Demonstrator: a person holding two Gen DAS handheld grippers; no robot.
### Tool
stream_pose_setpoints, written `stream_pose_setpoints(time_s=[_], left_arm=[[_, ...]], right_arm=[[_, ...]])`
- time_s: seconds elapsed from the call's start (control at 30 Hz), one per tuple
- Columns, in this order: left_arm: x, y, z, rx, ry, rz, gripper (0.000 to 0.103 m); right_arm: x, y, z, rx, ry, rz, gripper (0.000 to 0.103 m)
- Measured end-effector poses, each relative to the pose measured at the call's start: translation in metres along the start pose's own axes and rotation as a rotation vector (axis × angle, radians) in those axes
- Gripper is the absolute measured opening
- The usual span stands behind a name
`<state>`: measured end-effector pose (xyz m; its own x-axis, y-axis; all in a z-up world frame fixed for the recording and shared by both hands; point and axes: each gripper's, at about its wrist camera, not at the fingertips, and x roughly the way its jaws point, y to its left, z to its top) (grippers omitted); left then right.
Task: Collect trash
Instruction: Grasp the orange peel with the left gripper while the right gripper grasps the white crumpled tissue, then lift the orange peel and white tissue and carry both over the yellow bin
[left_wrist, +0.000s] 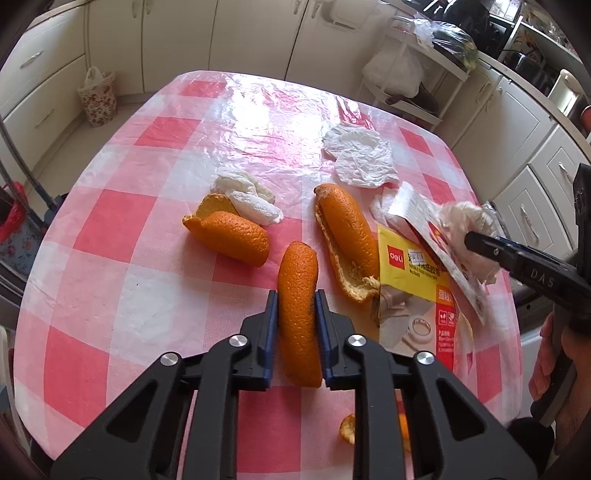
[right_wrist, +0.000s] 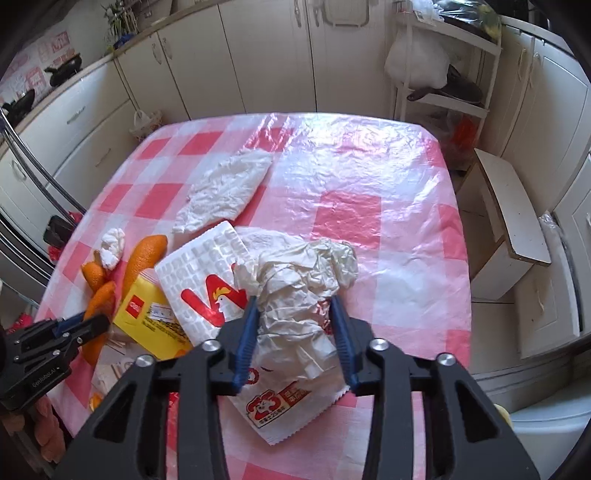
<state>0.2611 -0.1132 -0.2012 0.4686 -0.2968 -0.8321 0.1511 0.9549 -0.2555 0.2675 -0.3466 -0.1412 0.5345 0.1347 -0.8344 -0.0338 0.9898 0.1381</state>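
Observation:
On the pink checked table (left_wrist: 122, 229) lie several orange peels. My left gripper (left_wrist: 296, 301) is shut on the nearest peel (left_wrist: 298, 280), which stands on edge between the blue pads. Two more peels (left_wrist: 231, 234) (left_wrist: 347, 225) lie beyond it, one beside a tissue wad (left_wrist: 251, 199). My right gripper (right_wrist: 294, 302) is shut on a crumpled paper wad (right_wrist: 295, 280) lying on a white snack wrapper (right_wrist: 207, 273) with a red rooster logo. In the left wrist view the right gripper (left_wrist: 471, 240) shows at the right with that wad and the tilted wrapper. A yellow package (left_wrist: 410, 266) lies underneath.
A flat white napkin (left_wrist: 360, 155) lies farther back on the table. A small peel scrap (left_wrist: 348, 428) sits by the near edge. On the floor stand a flowered bin with a bag (left_wrist: 98, 96), a white shelf rack (right_wrist: 443, 74) and a white stool (right_wrist: 506, 206).

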Motion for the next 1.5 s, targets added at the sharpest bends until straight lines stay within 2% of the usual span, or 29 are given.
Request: stream_pose_setpoints(time_s=[0.23,0.47,0.67,0.8,0.9,1.07,1.17,1.27,1.33,1.5], left_arm=[[-0.042,0.014,-0.008,-0.010,-0.056,-0.012,0.015],[-0.108,-0.011,-0.019,0.031,-0.161,-0.066,0.015],[-0.164,-0.054,-0.029,0.116,-0.249,-0.115,0.015],[-0.192,-0.092,-0.046,0.199,-0.281,-0.154,0.015],[-0.202,-0.120,-0.060,0.266,-0.276,-0.184,0.015],[-0.197,-0.169,-0.075,0.357,-0.212,-0.251,0.015],[-0.179,-0.210,-0.078,0.431,-0.133,-0.298,0.015],[-0.147,-0.250,-0.081,0.474,-0.039,-0.323,0.015],[-0.117,-0.280,-0.084,0.487,0.053,-0.345,0.015],[-0.038,-0.354,-0.096,0.517,0.254,-0.341,0.015]], right_arm=[[-0.059,-0.008,-0.011,0.081,-0.139,0.094,0.025],[-0.123,-0.002,-0.036,0.122,-0.237,0.160,0.025],[-0.179,0.006,-0.066,0.118,-0.338,0.152,0.026],[-0.212,0.002,-0.093,0.120,-0.401,0.099,0.026],[-0.223,-0.011,-0.114,0.133,-0.412,0.035,0.027],[-0.209,-0.060,-0.151,0.233,-0.343,-0.043,0.028],[-0.184,-0.096,-0.172,0.300,-0.270,-0.090,0.029],[-0.155,-0.128,-0.191,0.361,-0.203,-0.127,0.029],[-0.134,-0.144,-0.204,0.397,-0.158,-0.139,0.029],[-0.082,-0.180,-0.231,0.465,-0.045,-0.177,0.031]])
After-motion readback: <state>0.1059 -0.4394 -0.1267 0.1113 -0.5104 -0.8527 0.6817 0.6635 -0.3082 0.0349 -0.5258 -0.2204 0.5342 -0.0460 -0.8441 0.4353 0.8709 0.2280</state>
